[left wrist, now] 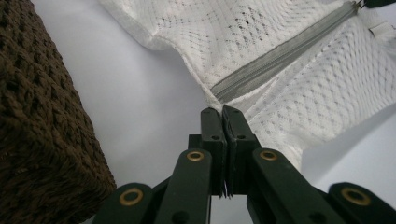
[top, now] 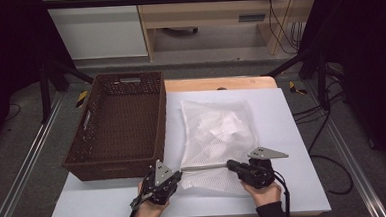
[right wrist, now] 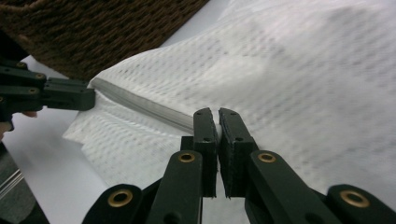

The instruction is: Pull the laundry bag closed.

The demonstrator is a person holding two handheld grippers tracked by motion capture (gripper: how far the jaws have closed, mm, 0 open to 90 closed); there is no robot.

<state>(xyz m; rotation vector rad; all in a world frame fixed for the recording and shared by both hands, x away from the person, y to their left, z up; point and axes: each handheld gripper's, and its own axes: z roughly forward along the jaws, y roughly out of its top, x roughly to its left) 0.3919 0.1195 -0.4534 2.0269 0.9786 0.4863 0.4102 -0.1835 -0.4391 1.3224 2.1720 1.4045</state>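
jaws: L gripper (top: 177,172) + R gripper (top: 231,163) both pinching mesh bag (top: 217,132) zipper (top: 204,165) ends | basket (top: 116,162) beside

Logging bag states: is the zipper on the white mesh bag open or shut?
Shut along the stretch in view: the grey zipper of the white mesh bag runs as one unbroken band between both grippers.

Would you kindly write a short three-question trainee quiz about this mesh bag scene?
1. True or false: the left gripper and right gripper both pinch the mesh bag along its zipper.
2. The basket lies on which side of the bag in the high view: A left, B right, C behind?
3. Fill in: inside the bag lies something crumpled and ____.
Key: 1 true; 2 A; 3 white.
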